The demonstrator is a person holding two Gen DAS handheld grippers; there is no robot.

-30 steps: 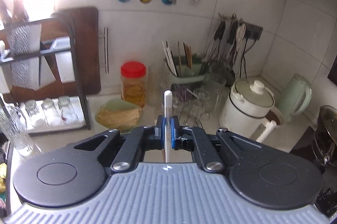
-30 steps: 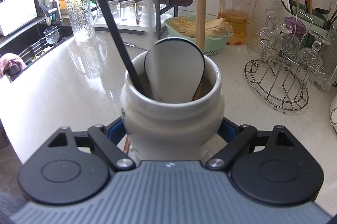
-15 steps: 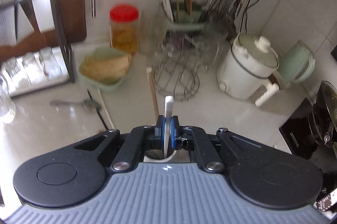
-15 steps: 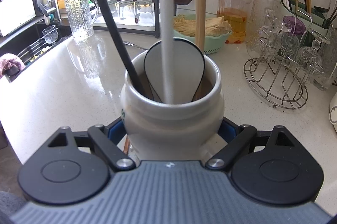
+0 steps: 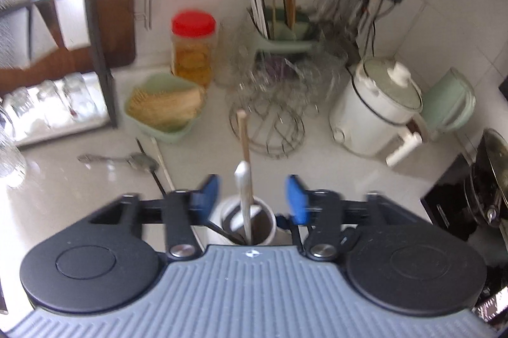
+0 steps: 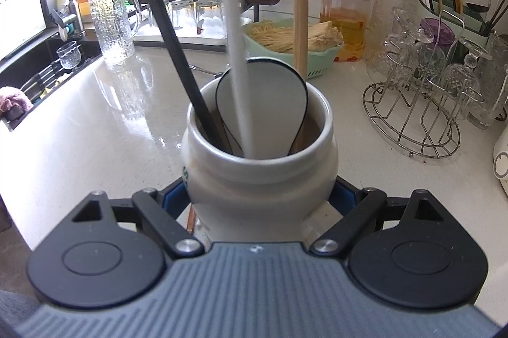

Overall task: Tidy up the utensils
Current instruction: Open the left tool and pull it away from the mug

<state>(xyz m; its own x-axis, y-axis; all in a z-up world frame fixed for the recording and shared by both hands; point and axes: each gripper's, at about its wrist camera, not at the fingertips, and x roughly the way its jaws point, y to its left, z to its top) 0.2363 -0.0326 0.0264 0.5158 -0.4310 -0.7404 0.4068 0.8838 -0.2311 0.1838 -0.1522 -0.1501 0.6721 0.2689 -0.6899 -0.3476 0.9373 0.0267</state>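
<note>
The right gripper (image 6: 258, 195) clamps the white crock (image 6: 258, 166) to steady it. Above, the left gripper (image 5: 252, 195) opens, letting the white utensil (image 5: 243, 198) stand inside, untouched by its jaws.

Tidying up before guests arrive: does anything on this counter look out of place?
Yes. A metal spoon and loose chopsticks lie flat on the counter beside the green basket, while the other utensils stand in the white crock. Nothing looks spilled or broken.
</note>
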